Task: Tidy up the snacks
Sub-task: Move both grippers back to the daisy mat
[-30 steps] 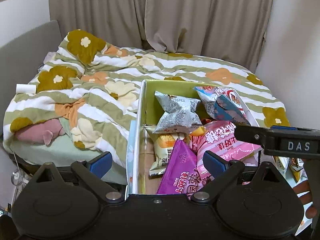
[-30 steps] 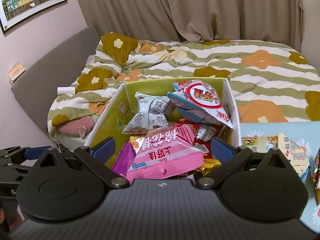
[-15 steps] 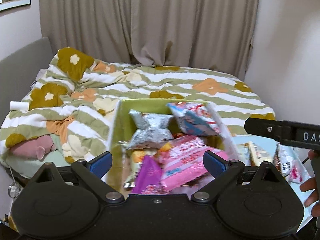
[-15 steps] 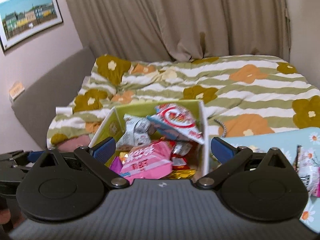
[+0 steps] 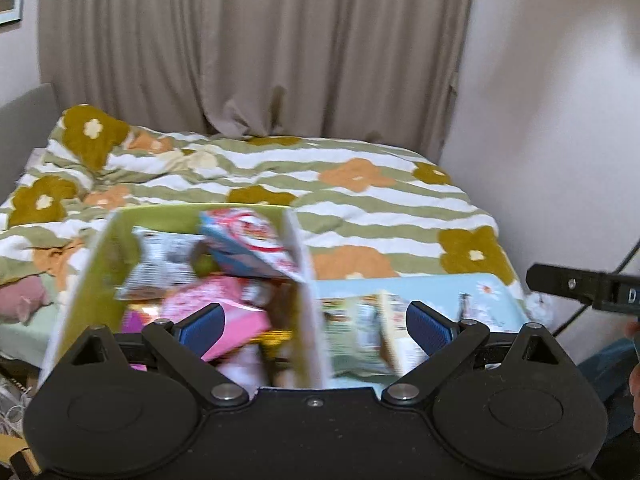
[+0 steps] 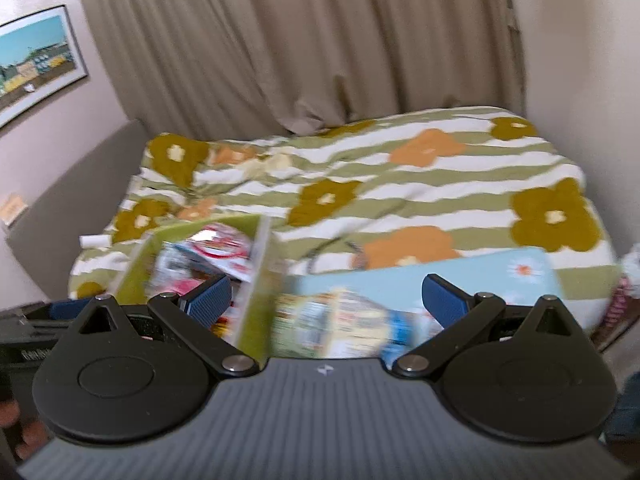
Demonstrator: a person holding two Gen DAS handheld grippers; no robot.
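Both frames were motion-blurred, so detail on the packets was limited.

Our left gripper point(image 5: 314, 322) had its jaws spread wide, nothing between the pads. Same for our right gripper point(image 6: 326, 300): jaws spread, empty. Neither was touching anything.

The green box point(image 5: 96, 256) sat at the near edge of the bed, packed with snacks: a grey-white packet point(image 5: 160, 256), a red-white-blue bag point(image 5: 256, 240) leaning against the right wall, and a pink packet point(image 5: 224, 312) at the front. Just to the right of the box lay a light-blue floral tray point(image 6: 520, 268), and on it a loose multicoloured packet point(image 6: 340, 320), lying flat and too blurred to read. In the left view that same packet point(image 5: 368, 328) showed between the pads, but well ahead of them and lower. More wrappers peeked in at the far right edge of the right view; we couldn't tell what they were.

Our read: we were between picks, with both grippers held back from the work and the box already mostly loaded. The packet on the tray looked like the next candidate, and the right gripper was the better lined up for it. Next move called for dropping down and forward, straddling the packet with the jaws wide, then closing on a crimped edge or across the narrow side. Flat foil bags slide and crumple, so a shallow approach angle seemed wise. Space in the box was tight; placement would likely need to go on top of the pile.
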